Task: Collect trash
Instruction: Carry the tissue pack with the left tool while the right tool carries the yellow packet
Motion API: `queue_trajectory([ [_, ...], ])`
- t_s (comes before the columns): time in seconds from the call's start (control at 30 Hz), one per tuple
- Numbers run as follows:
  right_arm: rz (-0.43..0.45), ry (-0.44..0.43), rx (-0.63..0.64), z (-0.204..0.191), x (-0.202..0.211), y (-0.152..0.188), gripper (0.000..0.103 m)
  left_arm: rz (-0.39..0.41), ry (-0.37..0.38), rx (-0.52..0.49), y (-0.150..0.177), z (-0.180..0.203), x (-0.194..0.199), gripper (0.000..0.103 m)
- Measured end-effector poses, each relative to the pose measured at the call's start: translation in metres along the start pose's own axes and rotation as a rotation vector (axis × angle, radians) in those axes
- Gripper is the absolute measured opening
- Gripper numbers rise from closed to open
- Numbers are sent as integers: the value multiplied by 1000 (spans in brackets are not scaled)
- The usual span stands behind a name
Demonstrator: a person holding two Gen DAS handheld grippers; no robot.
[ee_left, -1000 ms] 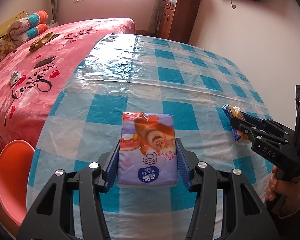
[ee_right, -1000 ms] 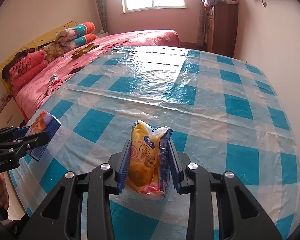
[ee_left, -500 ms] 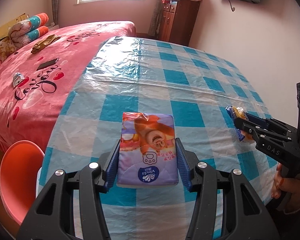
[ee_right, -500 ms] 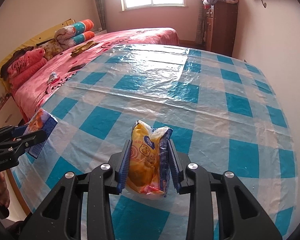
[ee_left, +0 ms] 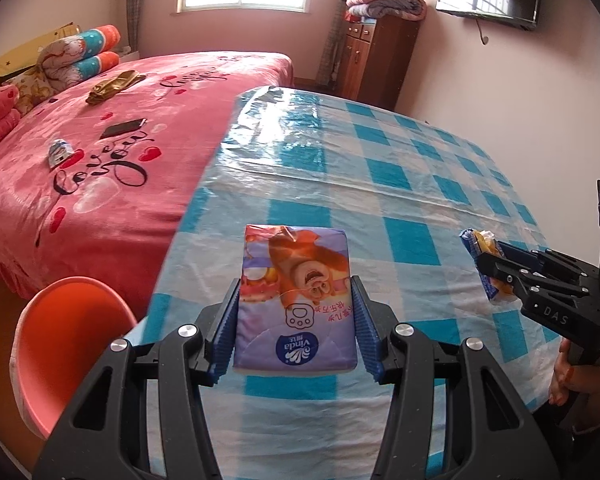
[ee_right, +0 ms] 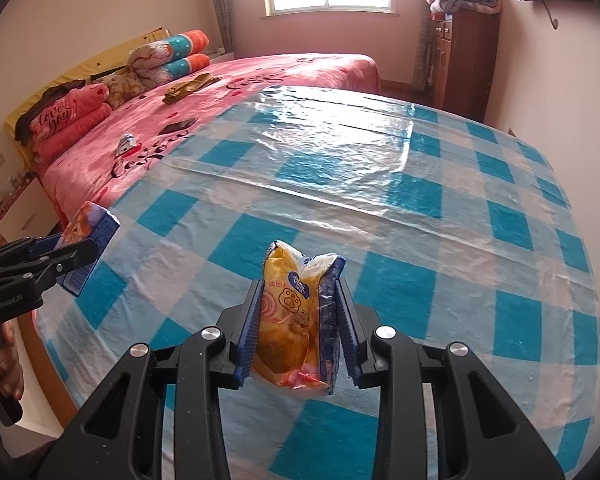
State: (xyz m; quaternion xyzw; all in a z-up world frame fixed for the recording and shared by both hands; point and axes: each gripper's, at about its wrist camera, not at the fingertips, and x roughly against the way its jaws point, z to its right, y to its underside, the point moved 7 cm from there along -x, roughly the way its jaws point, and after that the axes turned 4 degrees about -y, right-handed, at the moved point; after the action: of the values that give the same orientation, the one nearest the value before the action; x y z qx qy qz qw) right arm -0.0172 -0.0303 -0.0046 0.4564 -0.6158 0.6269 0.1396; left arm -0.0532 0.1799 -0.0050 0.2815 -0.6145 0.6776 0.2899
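Two pieces of trash are in my grip, both lifted clear above the checked tabletop (ee_left: 380,184). My left gripper (ee_left: 296,328) has its jaws partly closed across the sides of a tissue pack (ee_left: 296,300), soft and light, so I judge it will squash rather than slip. My right gripper (ee_right: 298,332) has narrower jaws pinching a yellow snack wrapper (ee_right: 292,320), crinkly and slick. I'd hold that one low on its body, since the loose top could fold over. No bin shows in either view.
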Motion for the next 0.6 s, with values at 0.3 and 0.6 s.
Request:
queue_trajectory([
  [0.3, -11, -52, 30, -28, -8, -10, 37, 21, -52, 51, -1, -41, 12, 53],
  [0.6, -28, -125, 87, -68, -15, -20, 37, 29, -109, 99, 3, -78, 24, 53],
])
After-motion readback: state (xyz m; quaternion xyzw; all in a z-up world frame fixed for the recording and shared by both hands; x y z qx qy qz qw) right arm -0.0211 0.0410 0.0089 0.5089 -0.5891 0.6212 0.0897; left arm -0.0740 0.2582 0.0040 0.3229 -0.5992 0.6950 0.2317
